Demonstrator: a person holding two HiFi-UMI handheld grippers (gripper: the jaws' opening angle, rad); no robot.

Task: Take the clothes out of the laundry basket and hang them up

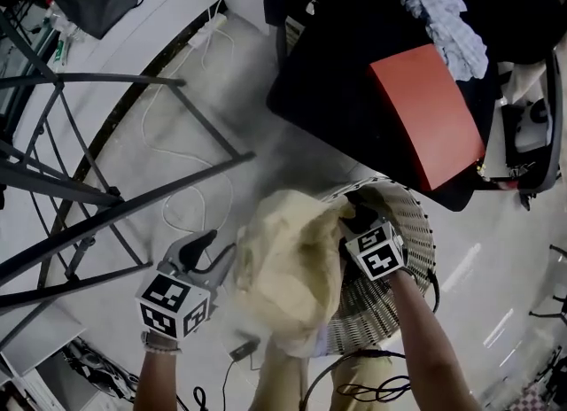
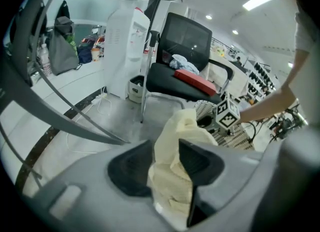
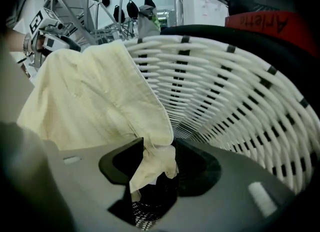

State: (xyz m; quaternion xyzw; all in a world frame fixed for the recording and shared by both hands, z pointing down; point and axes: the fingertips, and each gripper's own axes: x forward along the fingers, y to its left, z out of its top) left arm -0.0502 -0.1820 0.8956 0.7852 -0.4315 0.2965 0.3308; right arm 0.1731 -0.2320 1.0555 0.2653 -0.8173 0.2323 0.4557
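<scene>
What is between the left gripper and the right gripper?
A pale yellow garment, bunched over the laundry basket rim, spans from left gripper to right gripper, seen in the head view.

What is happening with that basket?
A person is taking laundry out of a white basket with two hand-held grippers. The left gripper is clamped on a cream cloth, which bulges up over the basket's rim. The right gripper is down inside the basket, jaws open, with a fold of the same cloth hanging between them. The cloth is not on the rack yet.
</scene>
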